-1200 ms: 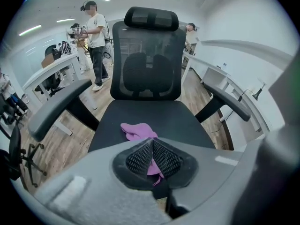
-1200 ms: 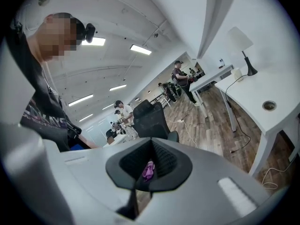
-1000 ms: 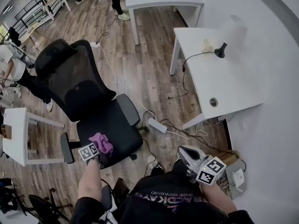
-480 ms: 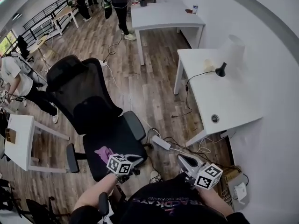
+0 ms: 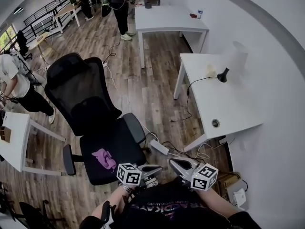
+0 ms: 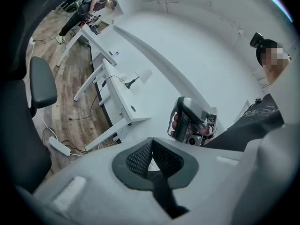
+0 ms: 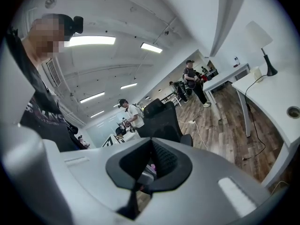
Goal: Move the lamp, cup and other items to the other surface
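**White table with the lamp stands well clear of my two shut jaws**

Wood-plank floor spreads out ahead of both my jaws, with cables trailing over it. Beyond my right jaws and off to their right stands the white table, well apart from them. Its top is bare apart from a round cable hole and the things at its far end. A black office chair stands ahead and to the left of my left jaws, its seat near them.

At the far end of the table, the lamp stands upright. It has a white shade and a dark base, and its black cord runs over the table edge to the floor. From my right gripper view the lamp is far off to the upper right.

My left gripper and right gripper hang side by side, low and close to my body. Their tips are near each other but apart. The left jaws are pressed together with nothing between them. The right jaws are also fully together and empty.

On the floor just ahead of both jaws lies a white power strip. A purple cloth lies crumpled on the chair seat, left of my left jaws. A small pale item sits just beside the lamp base, too small to make out.
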Motion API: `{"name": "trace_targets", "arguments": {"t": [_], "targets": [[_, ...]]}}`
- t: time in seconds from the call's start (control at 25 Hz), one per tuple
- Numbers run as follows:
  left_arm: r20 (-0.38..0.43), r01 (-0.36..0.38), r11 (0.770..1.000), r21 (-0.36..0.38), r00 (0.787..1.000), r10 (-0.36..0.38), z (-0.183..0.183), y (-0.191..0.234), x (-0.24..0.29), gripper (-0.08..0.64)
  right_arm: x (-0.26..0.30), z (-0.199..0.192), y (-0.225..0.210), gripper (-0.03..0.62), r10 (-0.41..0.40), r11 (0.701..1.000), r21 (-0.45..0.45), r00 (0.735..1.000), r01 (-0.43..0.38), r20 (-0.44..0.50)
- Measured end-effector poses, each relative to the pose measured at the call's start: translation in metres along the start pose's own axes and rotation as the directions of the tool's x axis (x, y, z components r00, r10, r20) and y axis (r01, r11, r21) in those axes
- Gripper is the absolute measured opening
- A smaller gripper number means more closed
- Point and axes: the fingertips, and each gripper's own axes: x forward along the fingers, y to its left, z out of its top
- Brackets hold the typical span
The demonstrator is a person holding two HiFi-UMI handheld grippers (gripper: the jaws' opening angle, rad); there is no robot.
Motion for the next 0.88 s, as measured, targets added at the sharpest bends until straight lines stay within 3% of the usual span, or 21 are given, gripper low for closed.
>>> {"name": "trace_targets", "arguments": {"t": [0.12,0.24,0.32,0.4,0.48,0.68,0.88], "targets": [[0.013,-0.015,1.000,-0.007,1.000,0.015,0.000,0.003,-0.009,0.003,0.000,-0.001,0.002,0.000,0.010,1.000,-0.012,1.000,-0.010,-0.018],[0.181,0.028,0.992,-0.125,0.983,-0.005,0.023,0.007,-0.029,0.003,-0.002,-0.001,0.001,0.000,0.004,1.000,-0.019,1.000,-0.005,-0.023],[0.257,0.009,0.991,-0.132,0.966,0.025,0.042,0.011,-0.047,0.003,-0.002,-0.001,0.000,0.000,0.000,1.000,-0.017,1.000,0.000,-0.021],[0.171,-0.063,0.997,-0.046,0.983,0.070,0.035,0.015,-0.049,0.003,-0.001,-0.003,-0.001,0.000,0.001,1.000,-0.004,1.000,-0.001,-0.020],[0.103,-0.072,0.997,0.005,0.992,0.071,0.026,0.011,-0.042,0.003,0.000,-0.006,-0.002,0.000,0.007,1.000,0.009,1.000,-0.007,-0.027],[0.190,0.027,1.000,-0.014,0.982,-0.023,0.034,-0.011,-0.023,0.003,0.000,-0.007,0.001,0.000,0.015,1.000,-0.001,0.999,-0.015,-0.028],[0.117,0.060,0.998,0.014,0.991,-0.061,0.026,-0.021,-0.014,0.003,-0.004,-0.007,-0.004,0.000,0.003,1.000,0.018,1.000,-0.003,-0.015]]}}
